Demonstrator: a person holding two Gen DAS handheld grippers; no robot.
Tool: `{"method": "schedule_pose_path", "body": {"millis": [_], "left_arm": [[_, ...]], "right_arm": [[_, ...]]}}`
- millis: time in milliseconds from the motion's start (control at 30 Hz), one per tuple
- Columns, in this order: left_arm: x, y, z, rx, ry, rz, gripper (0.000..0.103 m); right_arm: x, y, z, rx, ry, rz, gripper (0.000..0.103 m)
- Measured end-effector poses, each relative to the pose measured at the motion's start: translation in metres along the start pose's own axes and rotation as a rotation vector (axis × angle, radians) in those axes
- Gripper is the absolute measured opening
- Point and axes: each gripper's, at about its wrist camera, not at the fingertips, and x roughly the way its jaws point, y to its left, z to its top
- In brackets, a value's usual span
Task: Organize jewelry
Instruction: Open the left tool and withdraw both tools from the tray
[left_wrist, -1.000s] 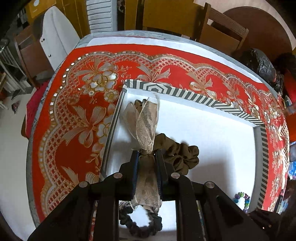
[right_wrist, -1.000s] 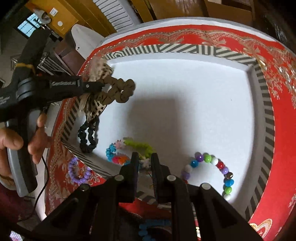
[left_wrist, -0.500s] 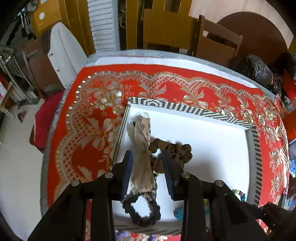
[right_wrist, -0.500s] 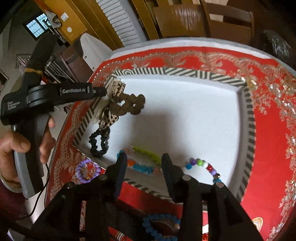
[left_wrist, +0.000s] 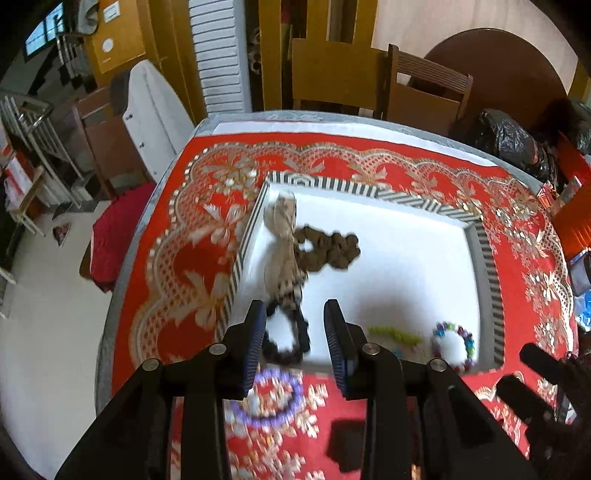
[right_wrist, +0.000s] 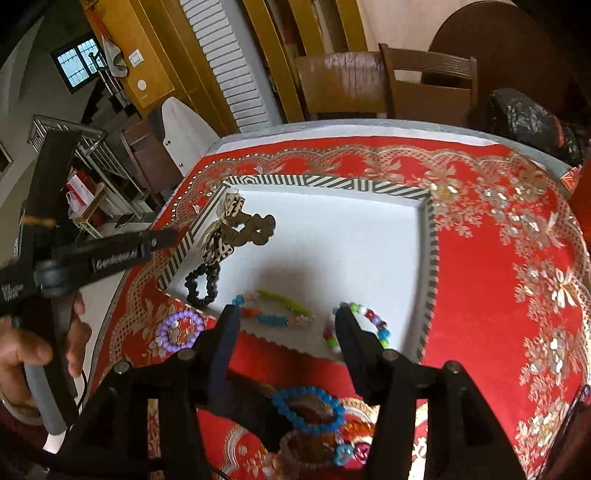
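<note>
A white tray with a striped rim (left_wrist: 487, 258) (right_wrist: 428, 266) holds a brown scrunchie (left_wrist: 328, 247) (right_wrist: 255, 229) with a sheer ribbon bow (left_wrist: 282, 229), a black scrunchie (left_wrist: 291, 336) (right_wrist: 201, 284), a green and coloured bead strand (right_wrist: 273, 306) and a multicolour bead bracelet (left_wrist: 452, 343) (right_wrist: 369, 325). My left gripper (left_wrist: 295, 339) (right_wrist: 166, 236) hangs open and empty above the tray's near left corner. My right gripper (right_wrist: 286, 325) hovers over the near rim, its jaws opening with nothing between them.
On the red and gold tablecloth (right_wrist: 498, 295) in front of the tray lie a purple bead bracelet (left_wrist: 266, 398) (right_wrist: 181, 328) and a blue bead bracelet (right_wrist: 306, 410). A hand (right_wrist: 33, 347) grips the left tool. Wooden chairs (left_wrist: 424, 88) stand behind the table.
The left gripper opened, let the ribbon scrunchie drop into the tray, and pulled back and up. The right gripper opened off the bead strand and rose back too.
</note>
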Motion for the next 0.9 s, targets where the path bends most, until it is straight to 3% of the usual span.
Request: {"method": "schedule_pose_path", "body": {"millis": [367, 900], "left_arm": [[-0.034, -0.017, -0.047, -0.004, -0.015, 0.02, 0.019], [-0.064, -0.043, -0.082, 0.013, -0.037, -0.002, 0.019]], "right_arm": [[-0.04, -0.016, -0.032, 0.025, -0.024, -0.018, 0.057], [-0.084, -0.022, -0.061, -0.015, -0.066, -0.05, 0.06]]}}
